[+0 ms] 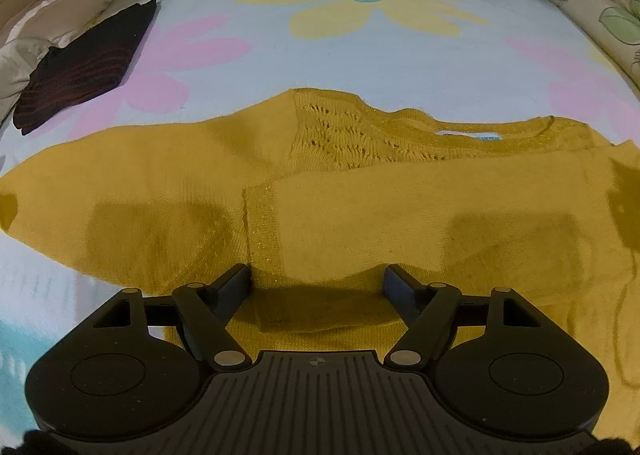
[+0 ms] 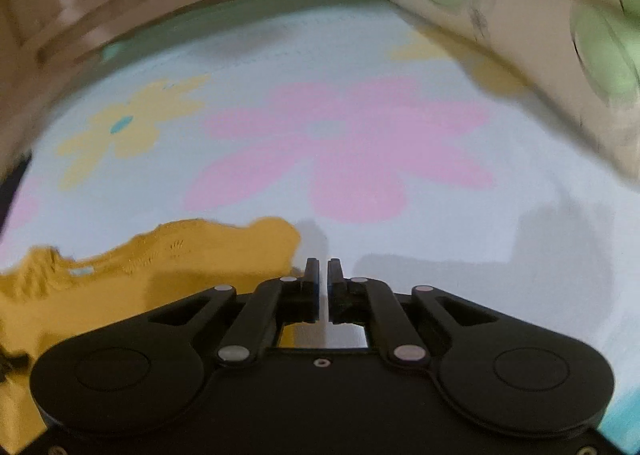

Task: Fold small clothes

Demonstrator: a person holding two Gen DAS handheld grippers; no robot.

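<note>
A: Left wrist view, quick. Left claw [image 1: 318,281] has its jaws well apart, nothing between the pads, hanging over the near hem of the yellow sweater [image 1: 360,195].

B: Right one?

A: Right claw [image 2: 323,269] has its jaws nearly together, only a thin slit, and I see no cloth in the slit. It sits just off the sweater's edge, over bare bedsheet [image 2: 460,255]. That frame is blurred, so cannot rule out a thread.

B: Where's the sweater on the bed?

A: Spread flat across the near part of the flowered sheet, neckline toward the far edge. One sleeve [image 1: 400,211] looks folded in across the body; the other sleeve still sticks out toward the left edge.

B: So progress?

A: Early on this piece, I'd judge: one fold in, the second sleeve and the body folds left. A dark striped garment [image 1: 84,63] lies folded near the far left corner, probably done already.

B: Any writing?

A: Neck label [image 1: 468,136] shows white and blue, too small to read. No brand legible anywhere.
</note>
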